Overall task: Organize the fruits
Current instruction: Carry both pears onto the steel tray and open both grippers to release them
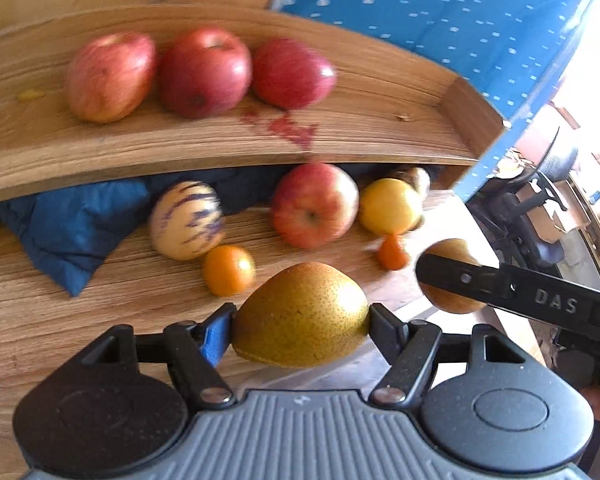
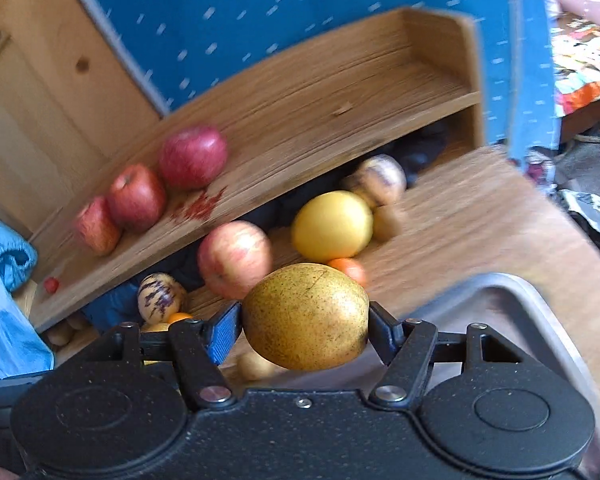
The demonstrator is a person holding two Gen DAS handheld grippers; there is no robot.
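My left gripper [image 1: 300, 316] is shut on a speckled golden-brown pear [image 1: 300, 314] held above the wooden table. My right gripper [image 2: 305, 318] is shut on a second pear [image 2: 306, 316]; in the left wrist view that pear [image 1: 450, 248] shows at the right behind a black finger [image 1: 460, 280]. Three red apples [image 1: 204, 72] sit in a row on the wooden shelf [image 1: 340, 128]. Below the shelf lie a red-yellow apple [image 1: 314, 206], a yellow fruit [image 1: 390, 206], a purple-striped melon [image 1: 186, 220] and a small orange [image 1: 228, 270].
A blue cloth [image 1: 72, 232] is bunched under the shelf at the left. A blue dotted panel [image 2: 260, 12] stands behind the shelf. A metal tray's rim [image 2: 540, 300] lies at the right under my right gripper. Another striped melon [image 2: 380, 178] sits further back.
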